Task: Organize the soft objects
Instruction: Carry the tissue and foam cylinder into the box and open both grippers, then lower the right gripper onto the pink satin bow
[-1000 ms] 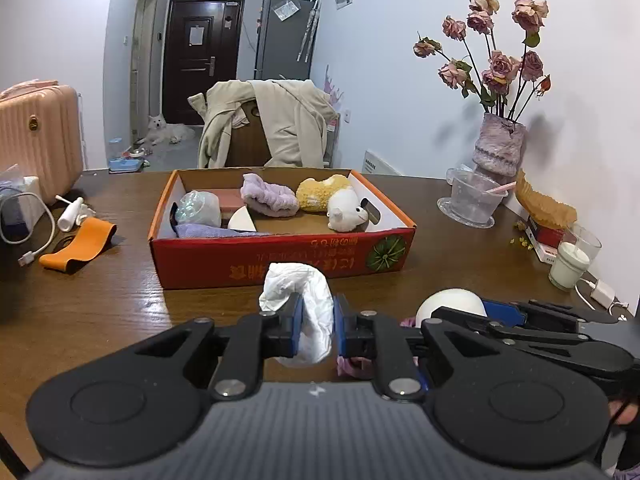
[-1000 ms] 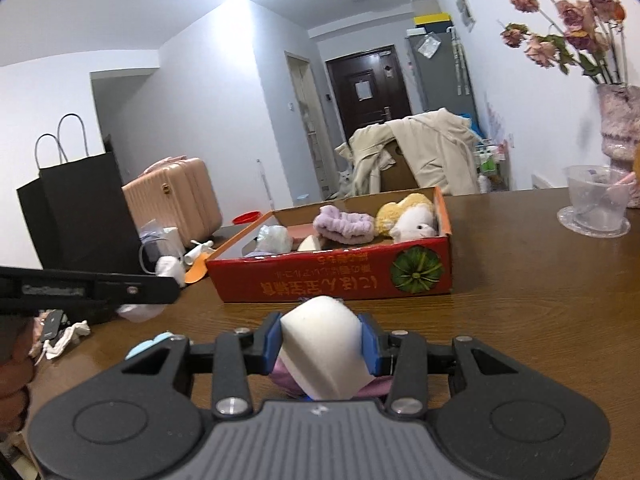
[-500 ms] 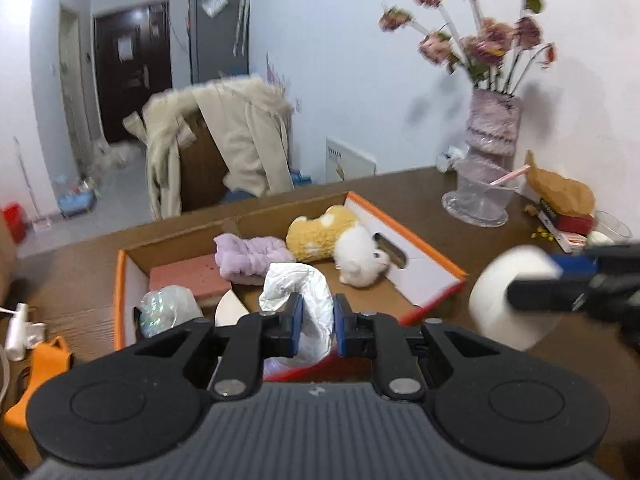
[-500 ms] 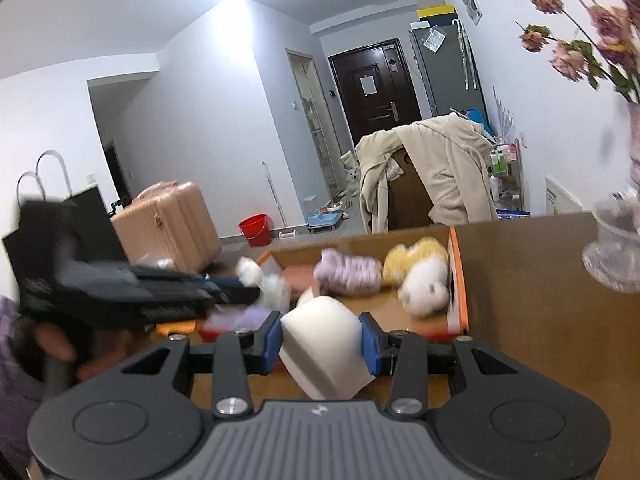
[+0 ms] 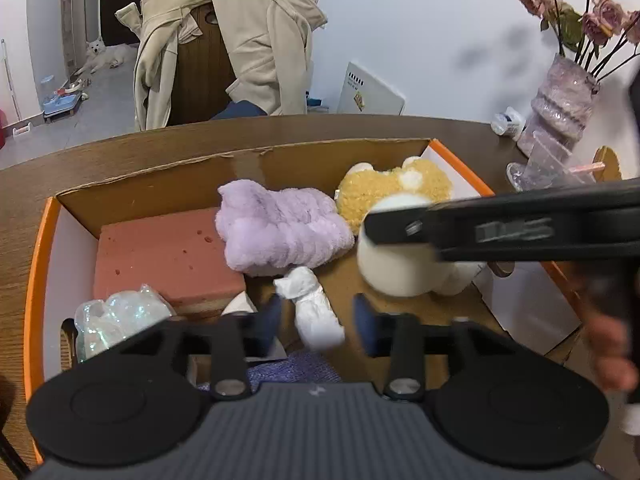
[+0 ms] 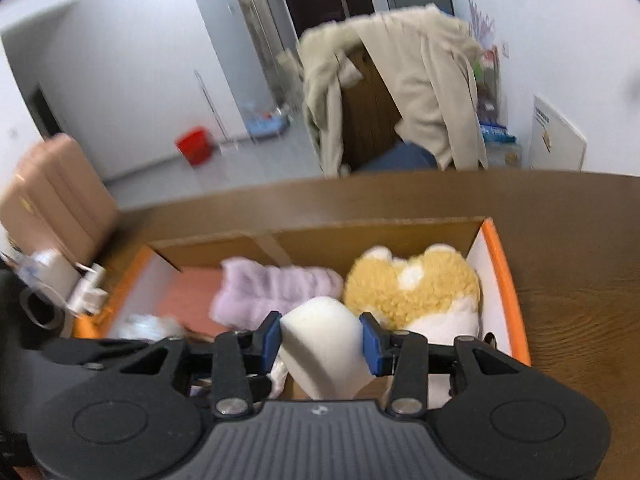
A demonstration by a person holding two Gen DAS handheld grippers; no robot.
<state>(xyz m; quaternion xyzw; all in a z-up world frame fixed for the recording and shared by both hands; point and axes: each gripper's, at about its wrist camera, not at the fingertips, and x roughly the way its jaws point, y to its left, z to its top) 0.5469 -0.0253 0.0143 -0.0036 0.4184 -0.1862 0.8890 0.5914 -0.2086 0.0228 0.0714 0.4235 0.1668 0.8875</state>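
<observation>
The orange-rimmed cardboard box (image 5: 48, 240) holds a pink sponge block (image 5: 168, 256), a purple fluffy cloth (image 5: 280, 232), a yellow plush (image 5: 396, 188) and a shiny clear bag (image 5: 116, 320). My left gripper (image 5: 316, 320) is open above the box; a crumpled white tissue (image 5: 314, 308) sits loose between its fingers. My right gripper (image 6: 322, 340) is shut on a white sponge (image 6: 324, 352) over the box (image 6: 504, 280), beside the yellow plush (image 6: 412, 288). In the left wrist view it (image 5: 500, 232) crosses from the right with the sponge (image 5: 400, 272).
A chair draped with a beige coat (image 5: 240, 40) stands behind the brown table (image 5: 120, 160). A vase of dried roses (image 5: 568, 96) and a clear cup (image 5: 552, 160) stand at the right. A pink suitcase (image 6: 48, 200) is at the left.
Both grippers moved forward over the box. My left gripper opened and let go of the white tissue. My right gripper still holds the white sponge, now above the box interior.
</observation>
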